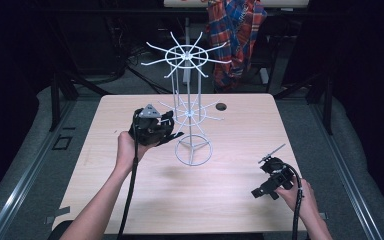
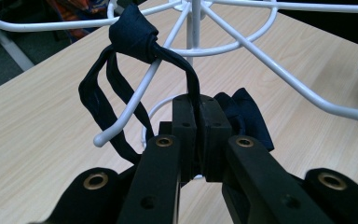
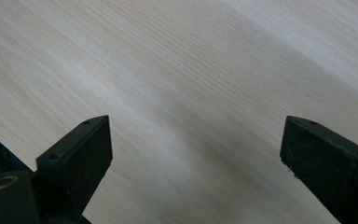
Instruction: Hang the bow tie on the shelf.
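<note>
1. Jaws of left gripper (image 2: 198, 135) pressed together, pinching a thin strand of one dark navy bow tie (image 2: 135, 35); no visible gap between the pads.
2. Bow tie strap loops up from the jaws over a white arm of the wire rack (image 2: 196, 28); the knot sits against that arm, two strap loops hang on the arm's left side, and more navy fabric bunches just behind the right jaw.
3. High view: left gripper (image 1: 166, 126) held above the table (image 1: 130, 200) near its far-left part, just beside the rack's lower tier of arms, grey plate on top.
4. Right gripper (image 3: 196, 154) jaws wide apart, nothing between them, only bare wood below.
5. High view: right gripper (image 1: 270, 160) low near the table's right edge, toward the near-right corner, well apart from the rack.
6. Rack (image 1: 192, 115) stands mid-table on a ring base, toward the far edge; two tiers of radial hooked arms, one pole.
7. Count: two grippers, one rack, one bow tie.
8. Plaid shirt (image 1: 237, 30) hangs beyond the far edge.
</note>
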`<state>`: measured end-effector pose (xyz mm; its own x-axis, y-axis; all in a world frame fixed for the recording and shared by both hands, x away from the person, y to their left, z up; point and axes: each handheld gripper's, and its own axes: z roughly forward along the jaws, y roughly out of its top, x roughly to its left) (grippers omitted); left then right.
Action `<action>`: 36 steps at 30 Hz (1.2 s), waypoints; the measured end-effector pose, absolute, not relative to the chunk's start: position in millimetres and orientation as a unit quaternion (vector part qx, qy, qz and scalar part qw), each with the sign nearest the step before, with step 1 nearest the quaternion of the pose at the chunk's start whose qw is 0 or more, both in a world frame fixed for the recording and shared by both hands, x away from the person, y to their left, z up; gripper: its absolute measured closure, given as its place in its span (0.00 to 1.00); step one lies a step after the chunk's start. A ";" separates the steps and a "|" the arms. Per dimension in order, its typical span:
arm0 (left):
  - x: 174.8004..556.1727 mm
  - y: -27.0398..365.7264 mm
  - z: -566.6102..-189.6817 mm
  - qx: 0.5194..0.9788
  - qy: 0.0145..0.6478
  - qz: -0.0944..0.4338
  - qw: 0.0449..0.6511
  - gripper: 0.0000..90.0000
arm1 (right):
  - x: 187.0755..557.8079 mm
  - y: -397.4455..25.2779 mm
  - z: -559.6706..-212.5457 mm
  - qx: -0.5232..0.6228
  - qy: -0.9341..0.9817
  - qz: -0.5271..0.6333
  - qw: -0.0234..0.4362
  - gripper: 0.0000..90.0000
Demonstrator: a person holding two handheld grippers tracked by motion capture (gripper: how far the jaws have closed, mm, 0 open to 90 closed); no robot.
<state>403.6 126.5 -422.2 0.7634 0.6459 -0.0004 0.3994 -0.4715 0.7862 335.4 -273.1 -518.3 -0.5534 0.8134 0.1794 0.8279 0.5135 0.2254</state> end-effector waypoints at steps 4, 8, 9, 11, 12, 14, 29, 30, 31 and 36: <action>405.4 126.3 -424.4 0.844 0.312 0.154 0.407 0.96 | 335.4 -273.4 -517.9 -0.475 -0.868 -0.146 0.026 0.10; 406.6 127.4 -426.4 0.842 0.318 0.155 0.407 0.96 | 336.0 -272.8 -517.8 -0.475 -0.868 -0.144 0.027 0.10; 407.0 128.1 -426.9 0.844 0.318 0.155 0.404 0.96 | 336.1 -272.7 -517.8 -0.475 -0.868 -0.144 0.027 0.10; 407.6 129.2 -428.0 0.843 0.319 0.156 0.405 0.96 | 336.6 -272.5 -517.5 -0.473 -0.869 -0.140 0.026 0.10; 407.8 129.7 -428.0 0.843 0.319 0.155 0.404 0.96 | 336.9 -272.4 -518.0 -0.473 -0.869 -0.143 0.025 0.10; 408.1 130.5 -429.1 0.841 0.321 0.157 0.405 0.96 | 337.3 -272.0 -518.3 -0.472 -0.870 -0.144 0.025 0.10; 407.9 134.0 -432.6 0.840 0.329 0.162 0.401 0.96 | 338.8 -269.8 -516.7 -0.468 -0.872 -0.139 0.023 0.10; 407.9 134.2 -432.6 0.839 0.329 0.162 0.401 0.96 | 338.8 -269.5 -517.7 -0.467 -0.872 -0.144 0.023 0.10; 407.8 134.5 -432.4 0.839 0.330 0.163 0.400 0.96 | 338.8 -269.1 -518.0 -0.468 -0.871 -0.147 0.025 0.10; 407.1 133.1 -432.0 0.842 0.325 0.167 0.397 0.96 | 338.9 -269.6 -517.4 -0.469 -0.871 -0.143 0.025 0.10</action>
